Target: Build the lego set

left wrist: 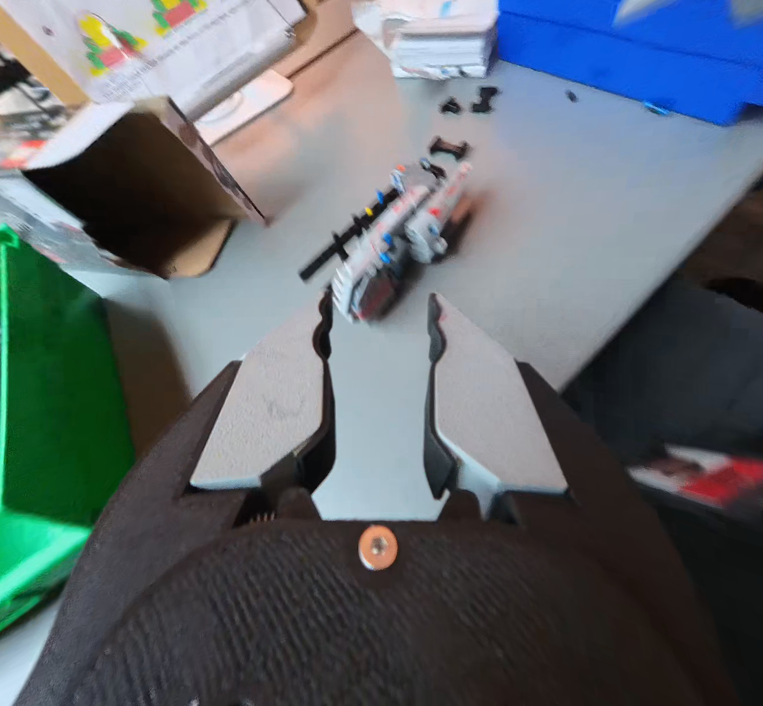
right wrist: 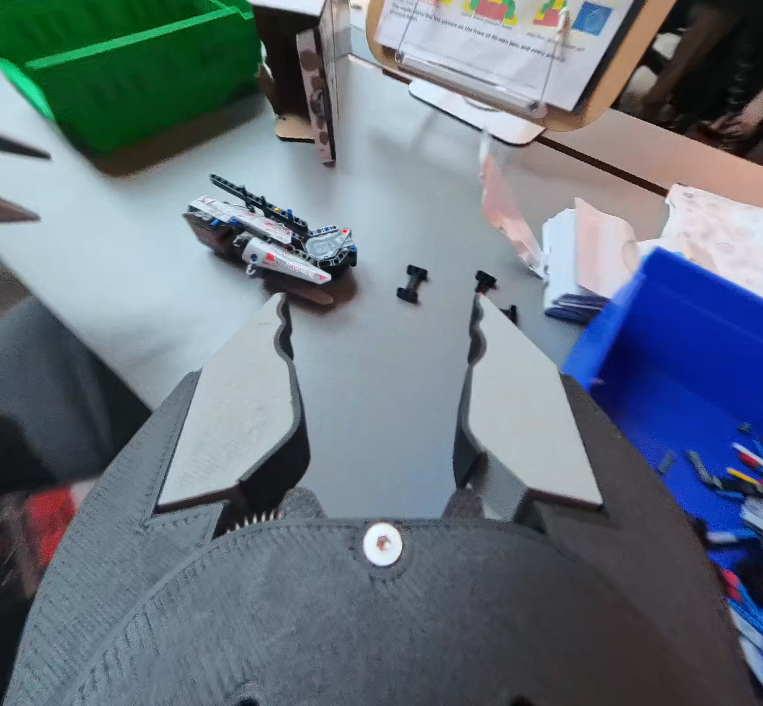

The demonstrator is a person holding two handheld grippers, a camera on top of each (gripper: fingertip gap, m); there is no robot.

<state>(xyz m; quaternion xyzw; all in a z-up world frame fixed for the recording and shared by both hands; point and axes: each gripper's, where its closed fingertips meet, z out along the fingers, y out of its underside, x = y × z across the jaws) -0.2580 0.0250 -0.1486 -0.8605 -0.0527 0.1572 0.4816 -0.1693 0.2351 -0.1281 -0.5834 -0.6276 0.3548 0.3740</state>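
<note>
Both grippers, left (left wrist: 377,314) and right (right wrist: 380,310), agape and empty; half-built model (right wrist: 268,240) just beyond the jaws, probably light but fragile, best gripped across its stiff body.

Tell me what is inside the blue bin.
The right wrist view shows loose small pieces, black, red, yellow and white, heaped at the near end of the blue bin. The floor farther in is bare. The bin's near wall and the right gripper hide the rest.
</note>
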